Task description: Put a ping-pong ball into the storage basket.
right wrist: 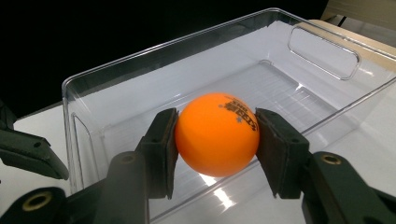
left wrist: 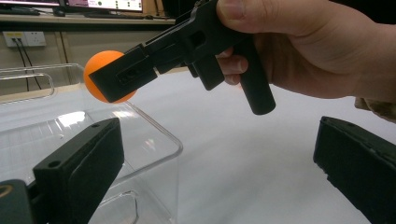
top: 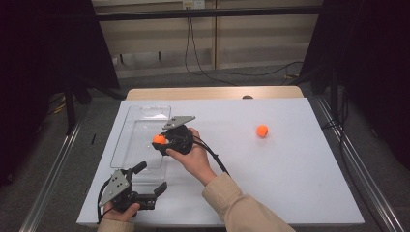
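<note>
An orange ball is clamped between the pads of my right gripper, which is shut on it. The held ball hangs just over the right rim of a clear plastic bin; in the left gripper view the ball shows above the bin's near corner. A second orange ball lies on the white table to the right. My left gripper rests near the table's front left edge, jaws wide apart with nothing between them; its fingers frame the bin corner.
The white table has a wooden strip along its far edge. Metal rails run along both sides on the floor, and cables trail behind. A person's sleeve enters from the bottom.
</note>
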The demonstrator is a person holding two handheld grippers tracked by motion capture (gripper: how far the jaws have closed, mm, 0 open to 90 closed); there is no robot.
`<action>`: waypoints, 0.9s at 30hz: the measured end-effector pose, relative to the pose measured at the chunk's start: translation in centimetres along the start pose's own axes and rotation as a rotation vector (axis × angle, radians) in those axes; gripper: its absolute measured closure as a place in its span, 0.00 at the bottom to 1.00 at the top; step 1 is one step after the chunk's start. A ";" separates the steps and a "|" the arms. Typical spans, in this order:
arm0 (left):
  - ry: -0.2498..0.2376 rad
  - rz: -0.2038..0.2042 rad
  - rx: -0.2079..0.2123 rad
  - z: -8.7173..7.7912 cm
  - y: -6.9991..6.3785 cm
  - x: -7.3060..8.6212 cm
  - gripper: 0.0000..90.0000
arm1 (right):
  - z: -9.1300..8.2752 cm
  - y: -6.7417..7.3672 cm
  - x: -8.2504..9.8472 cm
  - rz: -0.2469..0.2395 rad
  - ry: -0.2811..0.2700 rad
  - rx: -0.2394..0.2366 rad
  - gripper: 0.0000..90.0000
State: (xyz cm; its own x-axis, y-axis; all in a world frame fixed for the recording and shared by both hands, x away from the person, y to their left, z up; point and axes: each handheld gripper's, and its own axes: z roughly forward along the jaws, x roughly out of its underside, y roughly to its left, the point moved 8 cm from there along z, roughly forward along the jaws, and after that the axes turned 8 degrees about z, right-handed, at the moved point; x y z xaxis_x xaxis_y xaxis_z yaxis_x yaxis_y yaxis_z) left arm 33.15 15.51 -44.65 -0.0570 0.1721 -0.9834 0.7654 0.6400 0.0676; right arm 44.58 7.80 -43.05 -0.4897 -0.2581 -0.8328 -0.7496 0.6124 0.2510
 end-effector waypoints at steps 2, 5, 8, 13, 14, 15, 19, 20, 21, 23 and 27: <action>0.000 0.007 0.000 0.0 0.1 0.0 0.02 | 0.1 0.0 0.1 0.000 0.002 -0.002 0.57; -0.001 0.001 -0.001 0.0 0.0 0.0 0.02 | 0.3 -0.1 0.2 0.003 0.006 -0.001 0.57; 0.000 0.000 -0.001 0.0 0.0 0.0 0.02 | 0.4 0.0 0.2 0.006 0.007 -0.003 0.57; 0.000 -0.002 0.000 0.0 0.0 0.0 0.02 | 0.5 -0.1 0.1 0.001 0.008 0.000 0.57; 0.001 -0.002 -0.001 0.0 0.0 0.0 0.02 | 0.5 -0.2 0.1 0.001 0.005 0.002 0.57; 0.001 0.004 -0.002 0.0 0.1 0.0 0.02 | 0.5 -0.2 0.0 0.001 0.006 0.000 0.57; 0.001 0.004 -0.003 0.0 0.1 0.0 0.02 | 0.6 -0.2 0.0 0.001 0.008 -0.001 0.57; 0.002 0.006 -0.003 0.0 0.1 0.0 0.02 | 0.6 -0.2 0.0 0.005 0.008 -0.002 0.57; 0.002 0.006 -0.002 0.0 0.1 0.0 0.02 | 0.6 -0.1 0.0 0.007 0.007 -0.004 0.57; 0.001 0.007 -0.002 -0.1 0.1 0.0 0.02 | 0.7 -0.1 0.0 0.005 0.007 -0.006 0.57; 0.002 0.008 -0.004 -0.1 0.1 0.0 0.02 | 0.9 0.0 -0.1 -0.001 0.010 -0.003 0.57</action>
State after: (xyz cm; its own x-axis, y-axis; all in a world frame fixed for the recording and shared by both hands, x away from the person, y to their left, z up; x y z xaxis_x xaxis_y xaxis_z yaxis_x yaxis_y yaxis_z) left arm 33.19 15.65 -44.67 -0.0524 0.1787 -0.9825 0.7631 0.6418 0.0761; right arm 45.07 8.51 -43.41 -0.4936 -0.2658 -0.8281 -0.7511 0.6102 0.2518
